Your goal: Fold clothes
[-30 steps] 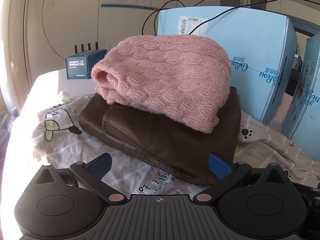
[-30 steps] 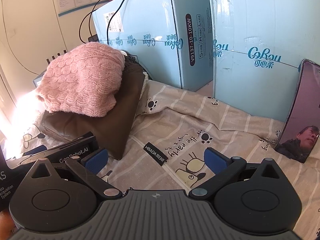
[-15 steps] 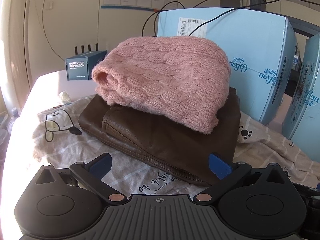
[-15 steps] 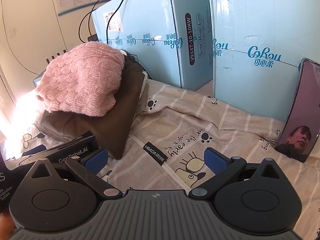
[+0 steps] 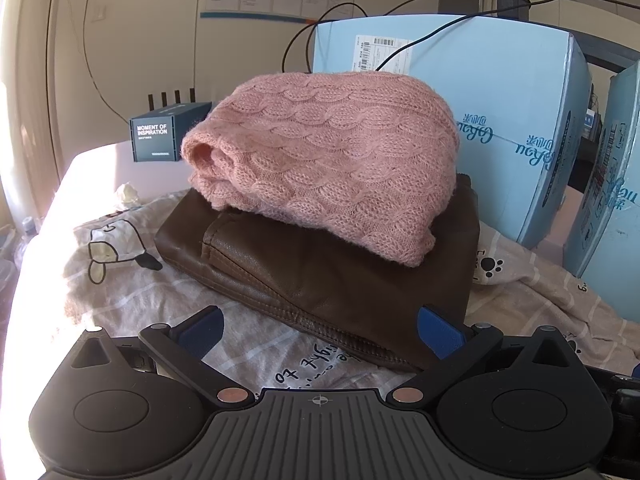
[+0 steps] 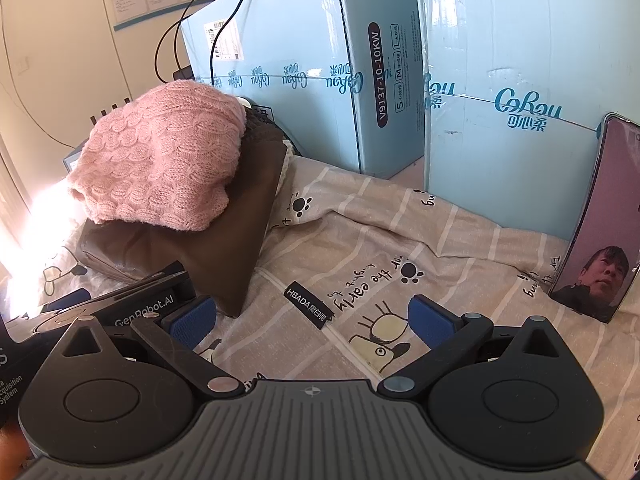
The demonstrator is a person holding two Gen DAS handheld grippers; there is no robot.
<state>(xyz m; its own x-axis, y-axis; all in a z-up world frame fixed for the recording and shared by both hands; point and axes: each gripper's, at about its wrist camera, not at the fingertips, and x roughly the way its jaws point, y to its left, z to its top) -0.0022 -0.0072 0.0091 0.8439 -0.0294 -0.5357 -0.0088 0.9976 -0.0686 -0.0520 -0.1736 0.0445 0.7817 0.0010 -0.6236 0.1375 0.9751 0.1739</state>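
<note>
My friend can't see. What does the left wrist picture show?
A folded pink cable-knit sweater sits on a folded brown leather jacket on a beige cartoon-print bedsheet. The left gripper hovers in front, jaws open and empty, with light blue cardboard boxes behind.

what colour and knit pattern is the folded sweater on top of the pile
Pink, in a cable knit. The folded pink sweater shows best in the left wrist view, lying on a folded brown leather garment.

The left hand-held gripper [image 5: 320, 330] is low and level, jaws wide apart, gripping nothing. The right hand-held gripper [image 6: 312, 316] matches it.
</note>
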